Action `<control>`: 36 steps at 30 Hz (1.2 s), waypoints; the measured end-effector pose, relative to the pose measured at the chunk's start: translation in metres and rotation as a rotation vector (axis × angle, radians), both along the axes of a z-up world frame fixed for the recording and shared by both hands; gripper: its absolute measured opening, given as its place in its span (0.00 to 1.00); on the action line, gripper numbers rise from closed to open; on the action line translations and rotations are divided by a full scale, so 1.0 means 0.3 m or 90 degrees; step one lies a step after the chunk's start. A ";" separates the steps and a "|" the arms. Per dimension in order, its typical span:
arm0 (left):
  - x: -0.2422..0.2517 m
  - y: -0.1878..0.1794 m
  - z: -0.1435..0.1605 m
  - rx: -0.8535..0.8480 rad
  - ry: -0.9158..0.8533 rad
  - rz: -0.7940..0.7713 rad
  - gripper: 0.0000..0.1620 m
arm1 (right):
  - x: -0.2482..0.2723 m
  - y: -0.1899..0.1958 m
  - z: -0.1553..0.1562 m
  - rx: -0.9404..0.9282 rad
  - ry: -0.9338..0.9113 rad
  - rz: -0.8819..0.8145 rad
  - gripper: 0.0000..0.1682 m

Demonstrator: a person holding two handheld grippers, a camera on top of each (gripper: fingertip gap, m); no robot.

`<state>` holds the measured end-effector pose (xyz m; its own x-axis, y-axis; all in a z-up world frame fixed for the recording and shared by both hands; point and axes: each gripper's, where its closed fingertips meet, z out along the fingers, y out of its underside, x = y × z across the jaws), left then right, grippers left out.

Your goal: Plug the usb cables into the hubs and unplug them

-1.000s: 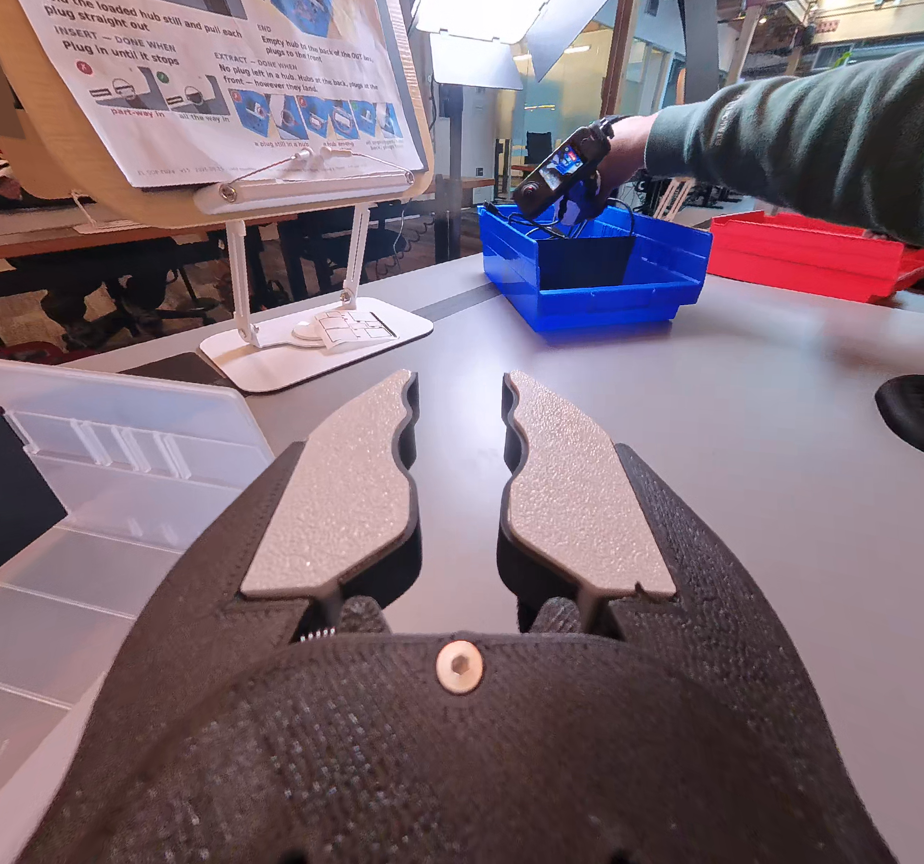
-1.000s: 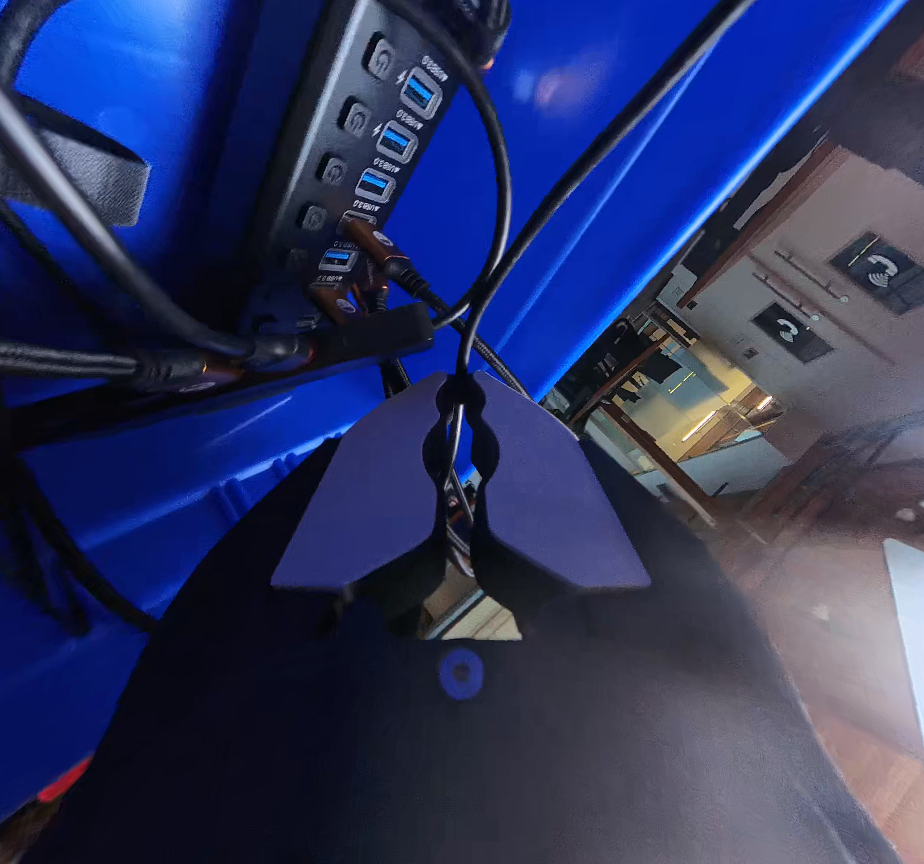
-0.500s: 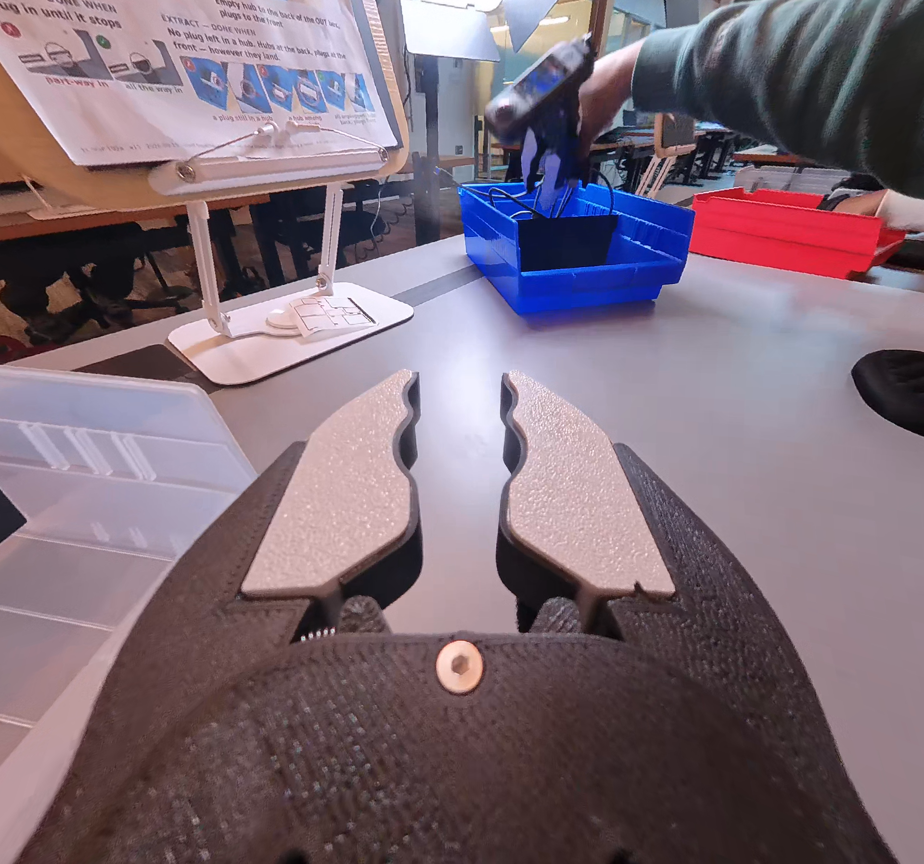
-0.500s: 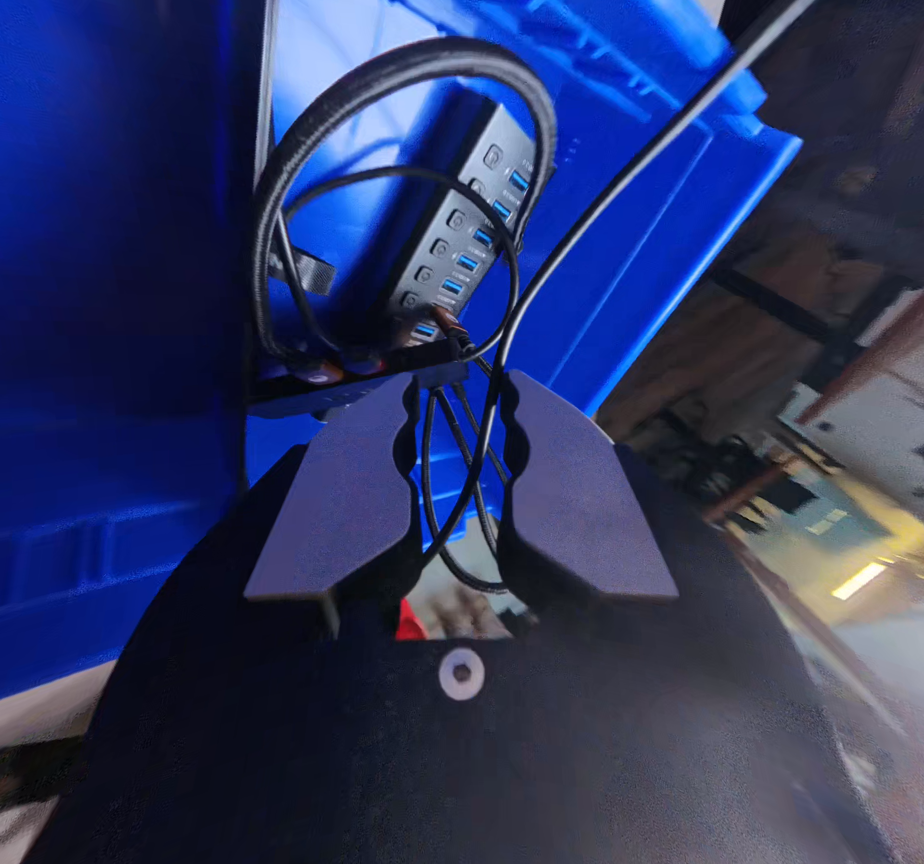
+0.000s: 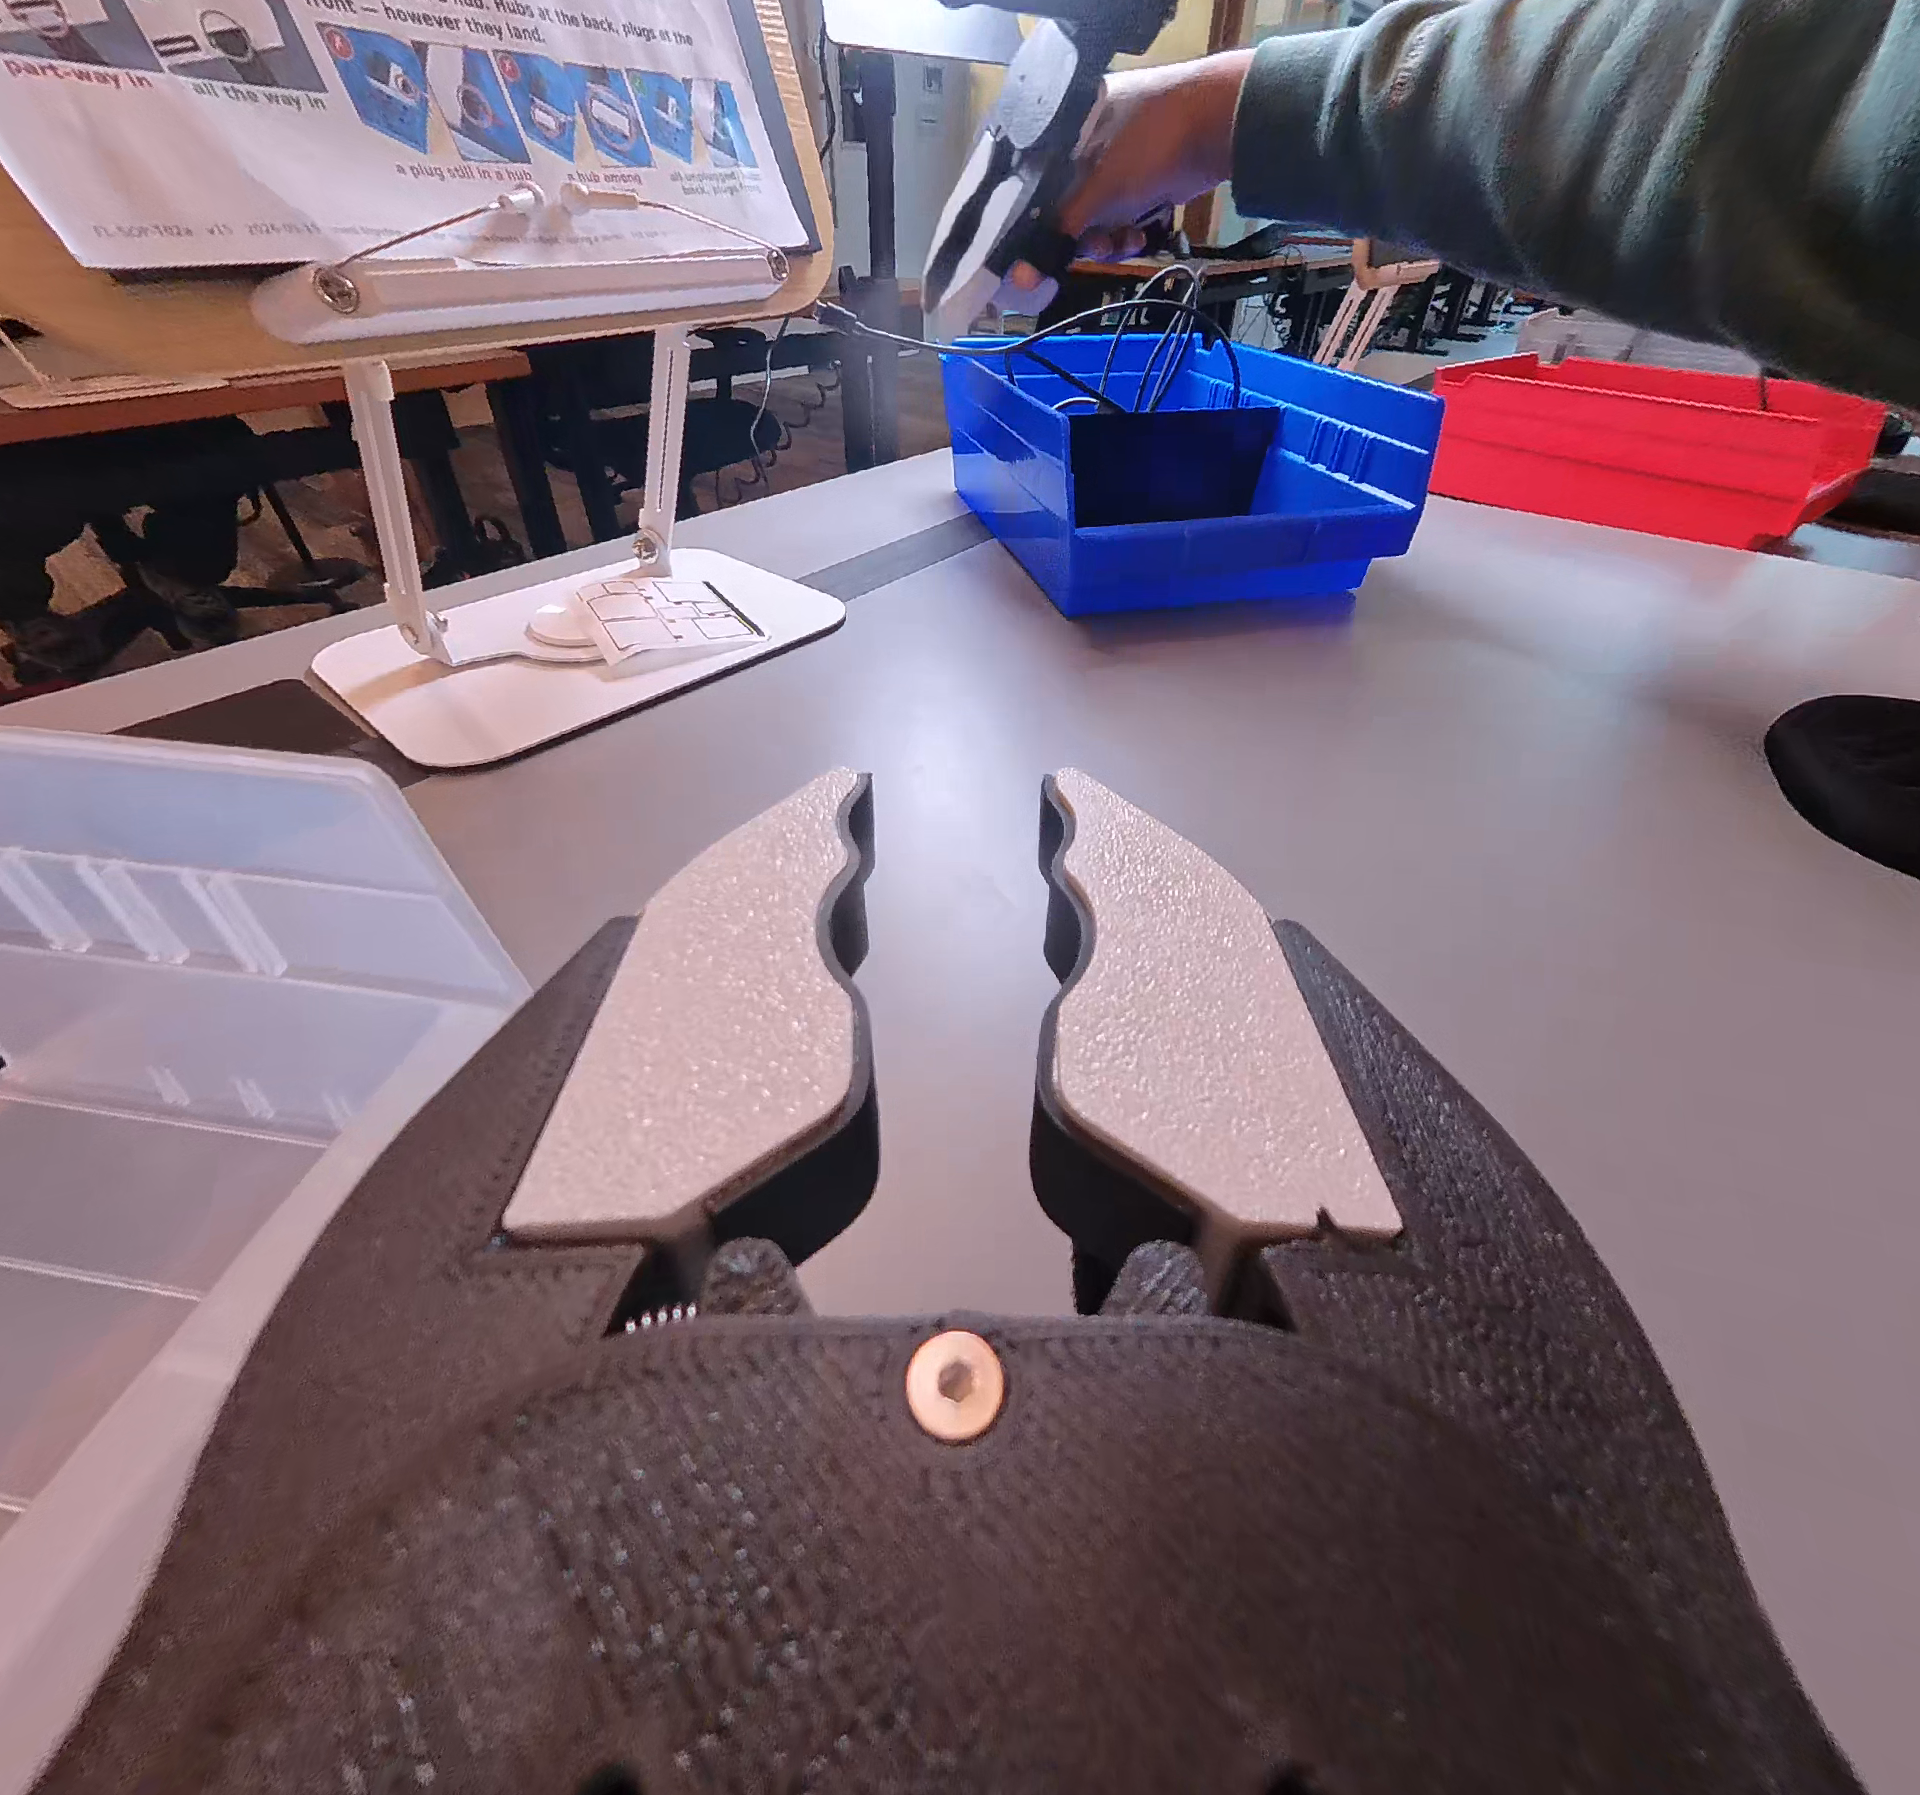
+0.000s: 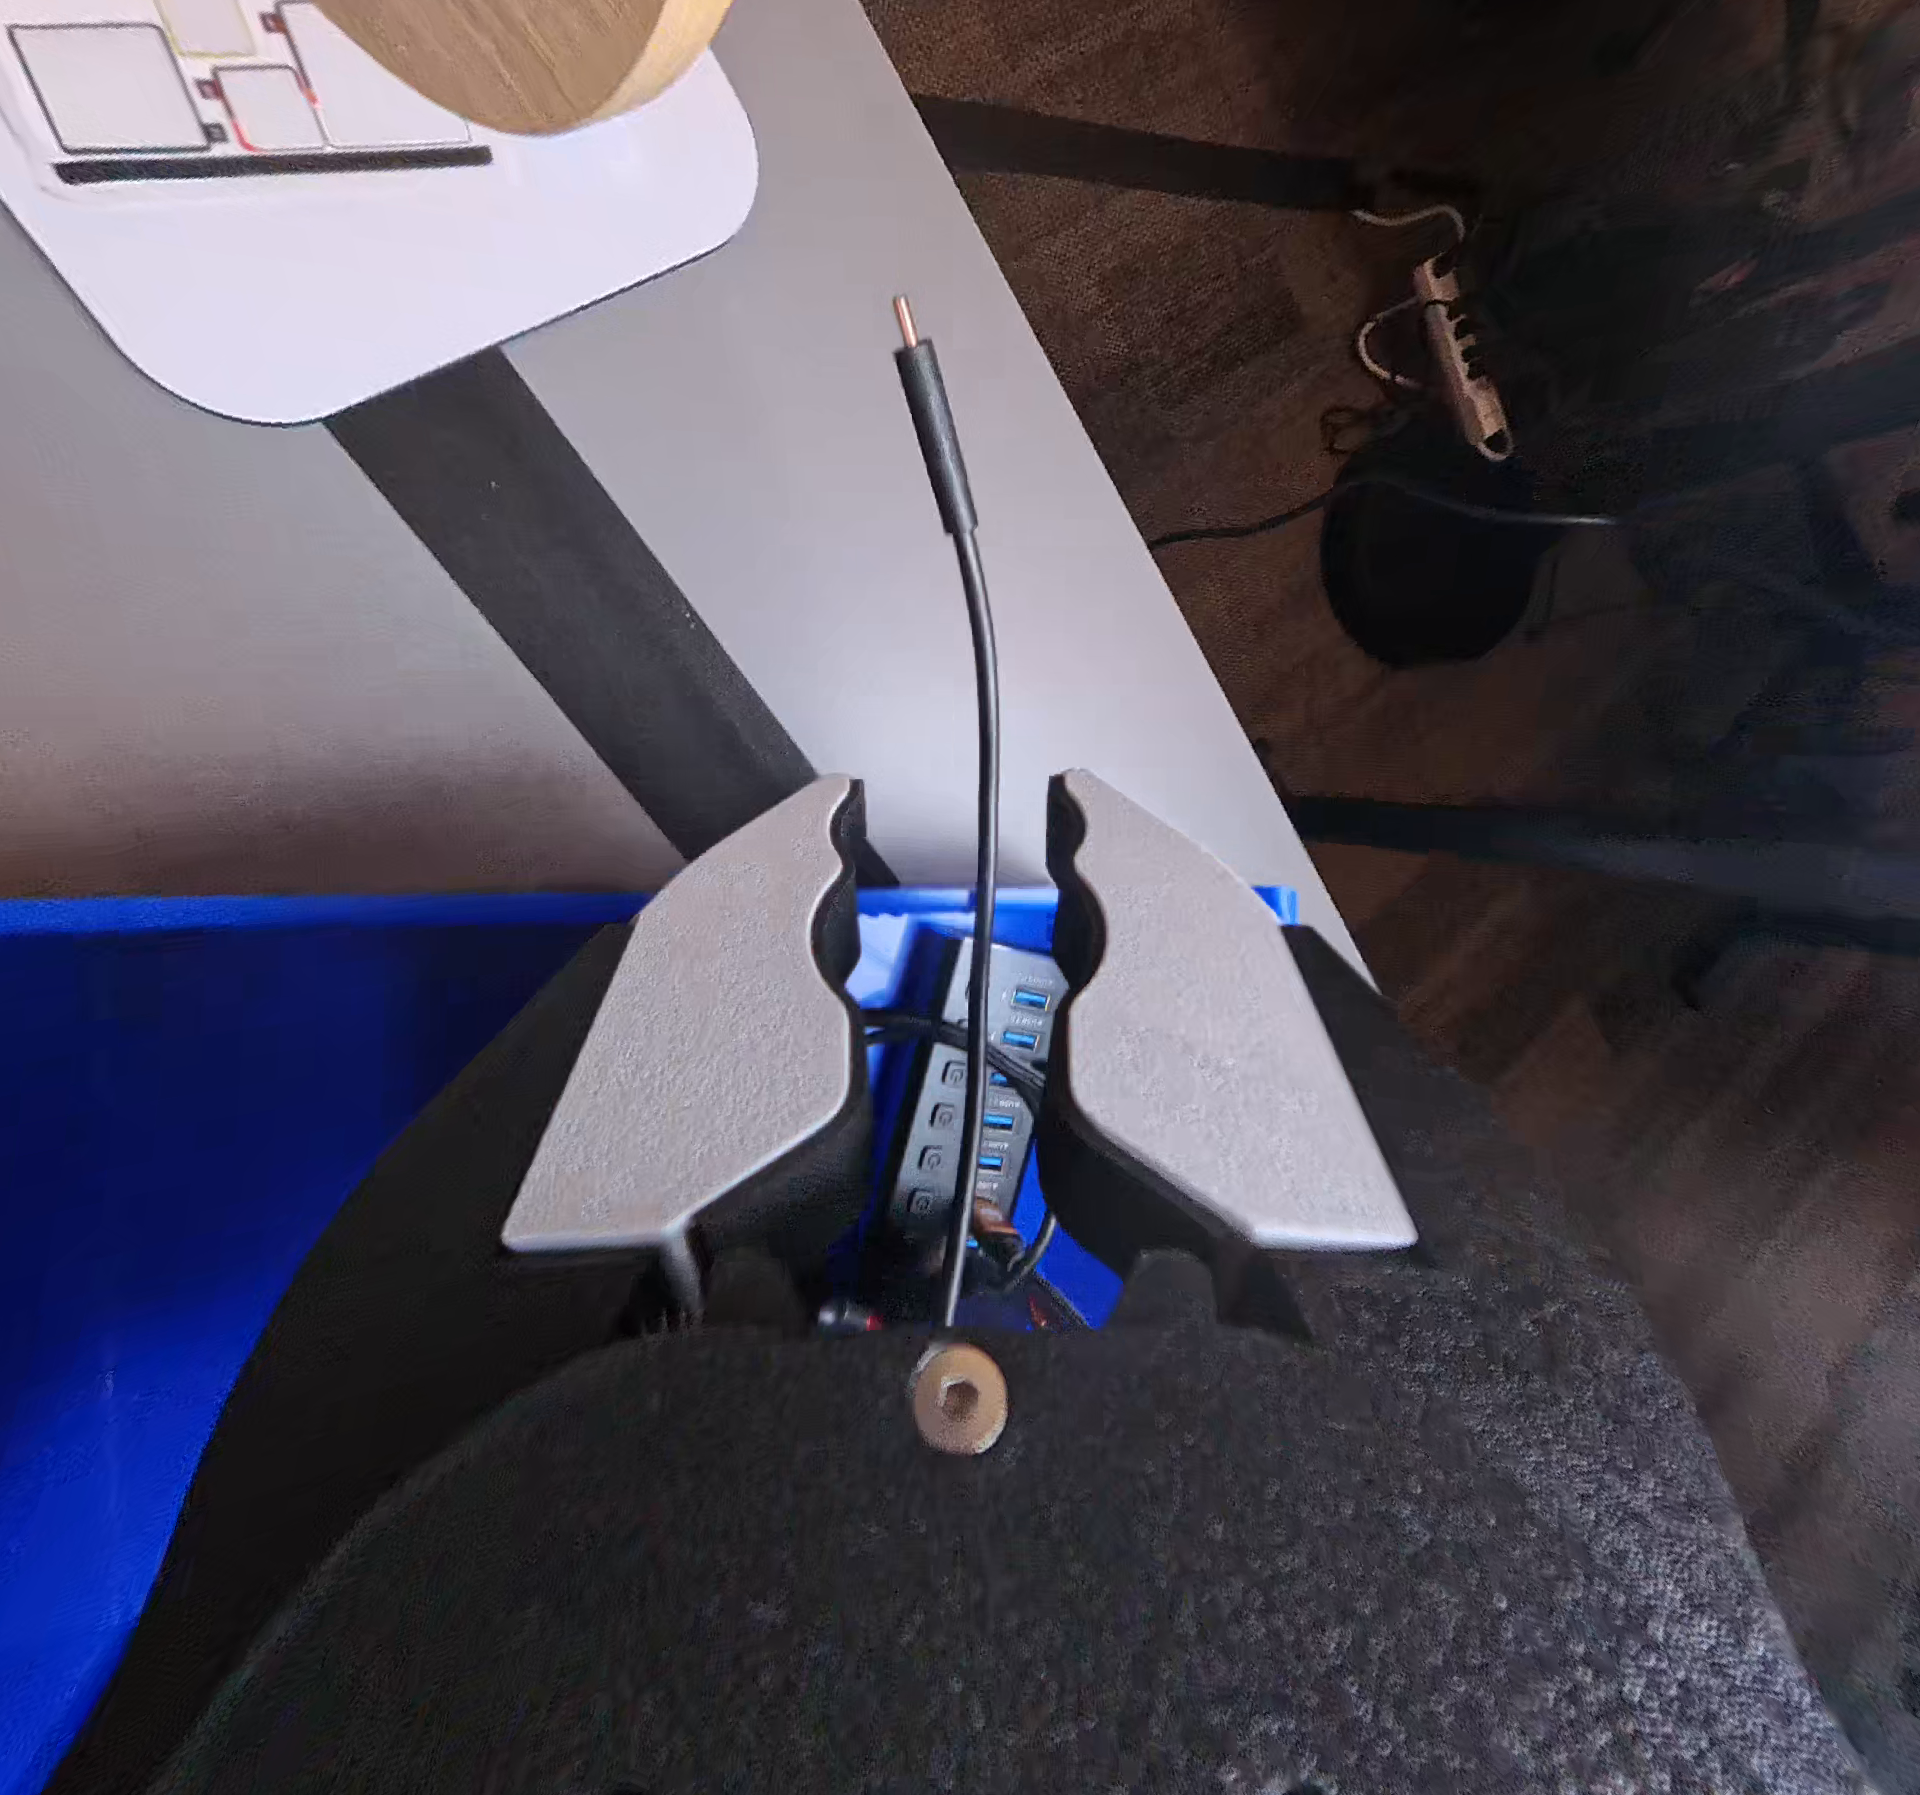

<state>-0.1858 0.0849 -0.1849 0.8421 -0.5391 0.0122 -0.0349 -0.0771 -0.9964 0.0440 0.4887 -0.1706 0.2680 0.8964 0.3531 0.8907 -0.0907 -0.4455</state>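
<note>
My left gripper [image 5: 956, 789] is open and empty, low over the grey table. My right gripper [image 6: 954, 795] is open and hangs above the blue bin [image 6: 208, 1070]; it also shows in the left wrist view [image 5: 951, 291], held by a hand in a green sleeve. A thin black USB cable [image 6: 982, 706] runs loose between its fingers without being pinched, and its bare plug [image 6: 914, 332] sticks out past the tips. A black multi-port hub [image 6: 940, 1122] with blue ports lies in the bin below, with other cables plugged in. The cable also trails over the bin's rim [image 5: 904, 340].
The blue bin [image 5: 1195, 550] has a black divider [image 5: 1164, 467]. A red bin [image 5: 1642, 436] stands at the far right. A white document stand [image 5: 582, 665] with an instruction sheet is at the back left. A clear plastic organizer [image 5: 208, 966] is at my left, a black object [image 5: 1849, 779] at the right edge. My right fingertips sit around 45 centimetres from my left ones. The black object [image 5: 1849, 779] is about 35 centimetres from my left fingertips.
My right gripper was shut on the thin cable inside the blue bin. It has opened and risen out of the bin, the cable now loose between its fingers. The left gripper stayed open.
</note>
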 end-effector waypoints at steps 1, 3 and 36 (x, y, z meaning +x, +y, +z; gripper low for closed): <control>-0.001 0.001 -0.003 -0.003 -0.001 -0.001 0.19 | -0.016 0.014 -0.012 0.009 -0.009 -0.002 0.20; -0.002 0.002 -0.006 -0.005 -0.003 -0.002 0.19 | -0.041 0.042 -0.032 0.025 -0.019 -0.008 0.18; 0.012 -0.001 0.015 0.016 0.014 0.001 0.18 | 0.156 -0.378 0.474 0.211 0.353 0.021 0.22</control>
<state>-0.1820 0.0844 -0.1803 0.8428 -0.5379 -0.0195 -0.0562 -0.0518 -0.9971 0.0909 0.3754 -0.0283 0.4639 0.7748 0.4295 0.5196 0.1547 -0.8403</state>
